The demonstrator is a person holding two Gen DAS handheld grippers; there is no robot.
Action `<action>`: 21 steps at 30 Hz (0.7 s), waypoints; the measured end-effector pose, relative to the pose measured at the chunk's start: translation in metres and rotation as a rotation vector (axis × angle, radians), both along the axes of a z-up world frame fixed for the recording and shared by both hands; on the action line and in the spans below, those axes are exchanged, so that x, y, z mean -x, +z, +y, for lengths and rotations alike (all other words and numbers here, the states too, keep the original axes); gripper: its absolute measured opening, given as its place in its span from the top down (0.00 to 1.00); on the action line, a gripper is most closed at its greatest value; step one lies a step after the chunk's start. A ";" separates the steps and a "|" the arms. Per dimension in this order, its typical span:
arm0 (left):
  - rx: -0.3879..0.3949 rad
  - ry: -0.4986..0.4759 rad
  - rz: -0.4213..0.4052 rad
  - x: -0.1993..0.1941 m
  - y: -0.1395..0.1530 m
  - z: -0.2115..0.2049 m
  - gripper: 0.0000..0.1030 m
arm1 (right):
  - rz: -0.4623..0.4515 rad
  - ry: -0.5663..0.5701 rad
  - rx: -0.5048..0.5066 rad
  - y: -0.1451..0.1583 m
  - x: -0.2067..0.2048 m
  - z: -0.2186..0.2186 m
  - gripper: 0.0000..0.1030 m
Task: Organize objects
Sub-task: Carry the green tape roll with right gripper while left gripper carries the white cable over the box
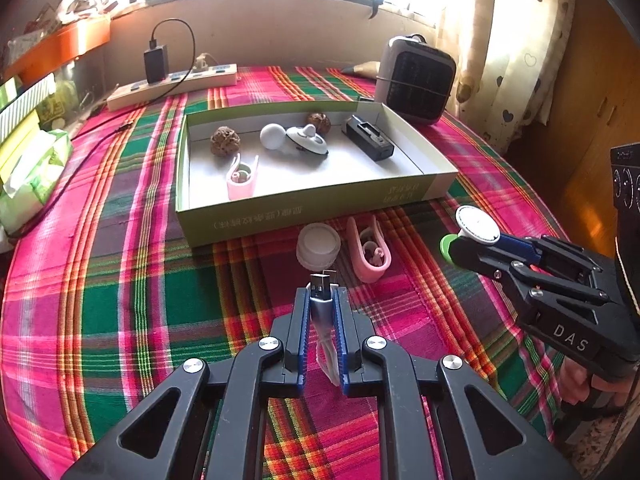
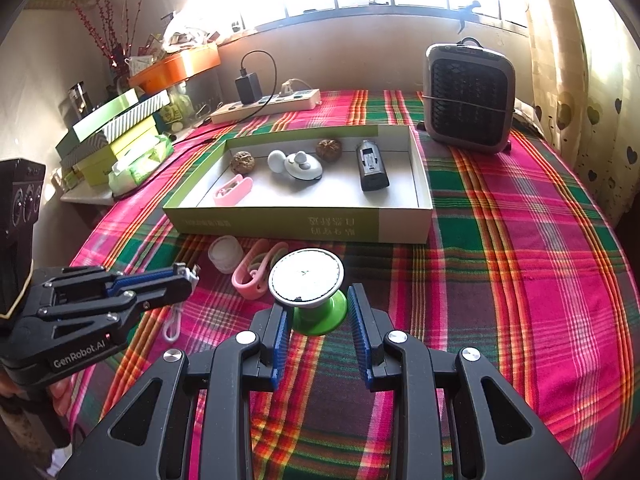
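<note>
1. Two grippers: the left gripper [image 1: 321, 300] is clamped tight on a USB cable [image 1: 321, 304]; the right gripper [image 2: 318, 320], half open, straddles the green-based round stand [image 2: 310, 286] without gripping it.
2. Two pink clips: one [image 1: 241, 178] inside the box [image 1: 304, 210], one [image 1: 368, 250] in front of it.
3. Two walnuts [image 1: 225, 141] lie in the box.
4. One white cap [image 1: 319, 245] sits beside the outer clip.

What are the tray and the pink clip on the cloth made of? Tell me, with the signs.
Tray: likely printed cardboard, matte green outside, plain white inside; thin straight folded walls with printed text.
Pink clip: probably soft silicone or rubbery plastic, matte; rounded, thick, bent loop shape with no sharp edges. The look alone cannot settle which.
</note>
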State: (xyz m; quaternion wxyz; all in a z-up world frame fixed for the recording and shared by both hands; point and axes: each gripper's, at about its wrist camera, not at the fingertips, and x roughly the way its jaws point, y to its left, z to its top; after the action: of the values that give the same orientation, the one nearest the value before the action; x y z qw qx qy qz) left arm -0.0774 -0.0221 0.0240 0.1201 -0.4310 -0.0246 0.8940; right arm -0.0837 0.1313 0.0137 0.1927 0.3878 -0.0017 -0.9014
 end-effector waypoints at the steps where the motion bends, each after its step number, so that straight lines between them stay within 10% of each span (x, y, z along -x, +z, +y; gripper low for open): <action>1: -0.001 0.002 0.003 0.000 0.000 -0.001 0.90 | 0.000 -0.001 0.002 0.000 0.000 0.000 0.72; 21: -0.045 0.008 0.073 0.033 0.036 -0.005 0.90 | 0.038 0.017 0.036 0.021 0.027 -0.007 0.72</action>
State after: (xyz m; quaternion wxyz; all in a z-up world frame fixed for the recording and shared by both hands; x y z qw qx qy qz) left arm -0.1106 -0.0272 0.0601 0.1271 -0.3952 -0.0419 0.9088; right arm -0.1106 0.1246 0.0351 0.2075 0.3669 -0.0107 -0.9068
